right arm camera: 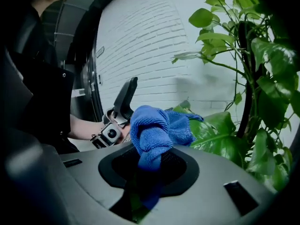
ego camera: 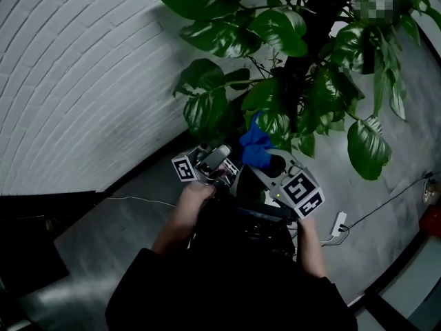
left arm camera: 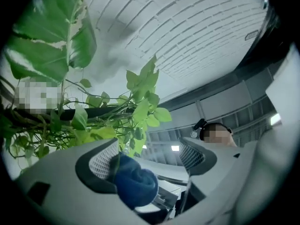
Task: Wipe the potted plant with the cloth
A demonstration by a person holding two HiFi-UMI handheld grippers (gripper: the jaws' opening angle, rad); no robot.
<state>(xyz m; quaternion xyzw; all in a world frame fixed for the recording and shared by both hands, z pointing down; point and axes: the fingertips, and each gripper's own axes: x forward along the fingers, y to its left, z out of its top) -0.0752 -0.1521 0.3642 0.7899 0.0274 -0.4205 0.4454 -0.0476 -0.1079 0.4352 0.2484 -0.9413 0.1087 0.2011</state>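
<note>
Nearest the person, the right gripper (right arm camera: 150,167) had its jaws pressed together on the blue cloth (right arm camera: 157,131). It pinched the cloth low down, so a soft bunched wad stood out past the jaw tips, ready to serve as the wiping face. The left gripper (left arm camera: 149,157) was held just beside it, jaws apart and nothing clamped. The cloth's rounded end showed between them, close against one pad, though whether it touched was hard to tell. That open gripper was probably placed to steady a leaf from behind during wiping. Just beyond the cloth hung a broad leaf (right arm camera: 219,137) of the potted plant (ego camera: 275,29), the likely first target. The pot itself was out of sight. Farthest back rose a white brick wall (ego camera: 83,67).
</note>
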